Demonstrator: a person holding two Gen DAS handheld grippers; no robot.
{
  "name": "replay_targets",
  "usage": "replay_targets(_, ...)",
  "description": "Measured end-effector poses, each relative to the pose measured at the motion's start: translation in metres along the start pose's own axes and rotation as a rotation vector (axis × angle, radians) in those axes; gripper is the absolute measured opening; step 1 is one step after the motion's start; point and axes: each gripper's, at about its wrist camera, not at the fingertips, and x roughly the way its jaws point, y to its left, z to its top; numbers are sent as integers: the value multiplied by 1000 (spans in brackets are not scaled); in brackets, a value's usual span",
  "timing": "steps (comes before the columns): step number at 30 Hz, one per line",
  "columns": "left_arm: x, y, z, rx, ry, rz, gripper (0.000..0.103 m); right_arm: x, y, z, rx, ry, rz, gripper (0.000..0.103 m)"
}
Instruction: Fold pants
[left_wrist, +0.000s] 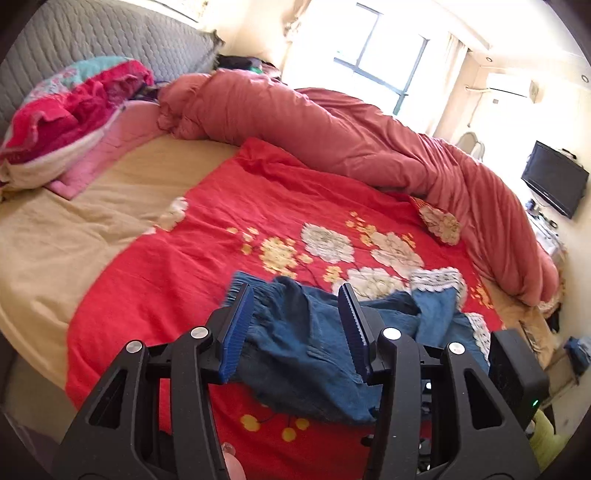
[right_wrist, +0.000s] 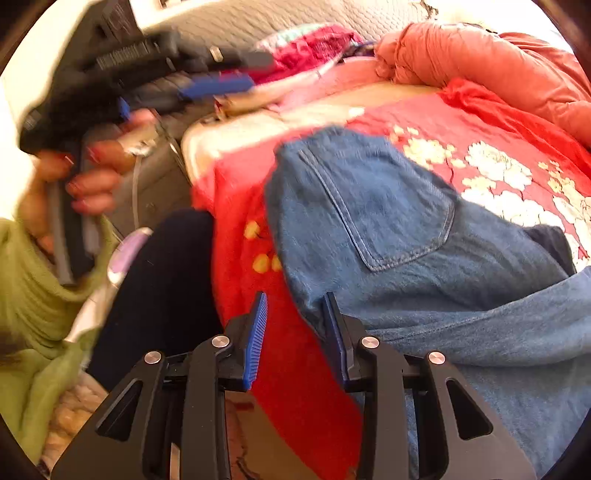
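Pants (left_wrist: 306, 343), blue denim with fringed and lace-trimmed hems, are lying crumpled on the red floral bedspread (left_wrist: 229, 206) near the bed's front edge. Left gripper (left_wrist: 295, 325) is hovering above them, jaws standing apart, nothing pinched between. Right gripper (right_wrist: 295, 339) is sitting at the denim's edge beside a back pocket (right_wrist: 391, 206), jaws parted, gripping nothing. A hand (right_wrist: 92, 173) in a green sleeve (right_wrist: 33, 295) is holding the left gripper's handle.

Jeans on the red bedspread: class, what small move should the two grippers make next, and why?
Probably bring the open right gripper onto the jeans edge beside it and close. Its pads hold nothing, with only red bedspread between them. The left gripper is open above the crumpled jeans, so neither grips the cloth to fold it.
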Motion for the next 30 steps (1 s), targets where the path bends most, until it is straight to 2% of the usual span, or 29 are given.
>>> replay_targets(2,17,-8,-4,36,61,-6,39,-16,-4,5,23,-60,9,31)
replay_targets(4,36,-13,-14,56,130,-26,39,-28,-7,8,29,-111,-57,31)
replay_targets(6,50,-13,-27,90,176,29,39,-34,-14,9,62,-153,-124,31)
replay_targets(8,68,-12,-43,137,237,115,39,-30,-19,8,81,-151,-196,31)
replay_targets(10,74,-8,-54,142,273,128,39,-19,-25,5,85,-94,-261,34)
replay_targets(12,75,-6,-60,165,269,139,39,-10,-36,0,111,-30,-307,39)
replay_targets(13,74,-8,-61,177,265,146,39,-5,-40,-3,118,7,-317,47)
replay_targets(14,75,-7,-62,175,264,145,39,2,-43,-6,99,60,-308,50)
replay_targets(16,76,-3,-63,162,261,138,39,9,-42,-11,58,70,-317,51)
replay_targets(22,73,-5,-63,145,239,143,39,4,-46,-12,85,58,-276,51)
replay_targets(24,57,-9,-57,106,219,146,40,-10,-45,-7,112,21,-247,56)
replay_targets(26,32,-18,-50,105,161,127,53,-42,-43,2,112,-86,-267,66)
replay_targets(30,7,-44,-40,166,96,115,56,-87,-53,4,147,-216,-324,69)
